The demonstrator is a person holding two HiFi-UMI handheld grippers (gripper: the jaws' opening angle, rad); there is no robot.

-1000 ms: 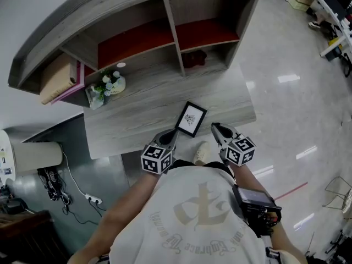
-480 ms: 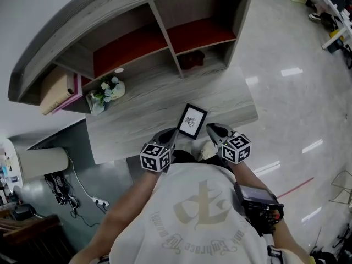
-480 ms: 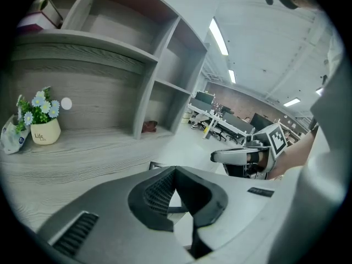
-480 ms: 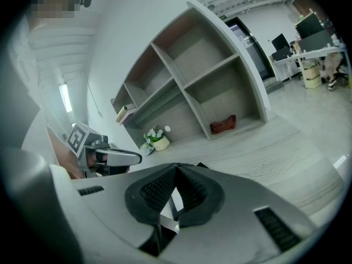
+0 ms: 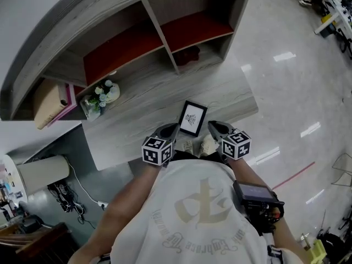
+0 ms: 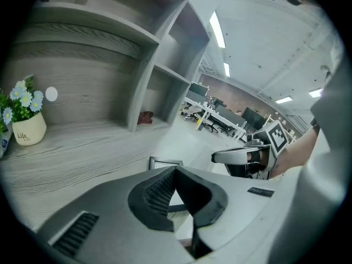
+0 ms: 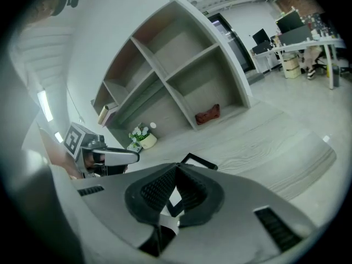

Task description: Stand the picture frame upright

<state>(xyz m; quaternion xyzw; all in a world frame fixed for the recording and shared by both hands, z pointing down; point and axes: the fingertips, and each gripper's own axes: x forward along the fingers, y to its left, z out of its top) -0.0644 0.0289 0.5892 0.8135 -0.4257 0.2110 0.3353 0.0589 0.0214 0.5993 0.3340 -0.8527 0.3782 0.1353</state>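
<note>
A black picture frame [image 5: 192, 117] with a white print lies flat on the grey wooden desk [image 5: 137, 111], near its front edge. My left gripper [image 5: 174, 128] is shut and empty, with its tip just left of the frame's near corner. My right gripper [image 5: 212, 126] is also shut and empty, close to the frame's right side. In the left gripper view the frame [image 6: 163, 161] peeks out past the closed jaws, with the right gripper [image 6: 242, 157] beyond it. The right gripper view shows the frame [image 7: 201, 162] and the left gripper [image 7: 110, 157].
A curved shelf unit [image 5: 137, 37] rises at the back of the desk. A small pot of flowers [image 5: 104, 92] stands at the back left, books [image 5: 49, 100] lean beside it, and a dark red thing [image 5: 187, 55] lies in a lower cubby. Shiny floor [image 5: 286, 92] lies to the right.
The head camera has shifted, so the desk sits a little differently in view. Both grippers stay shut on either side of the frame, which has not moved.
</note>
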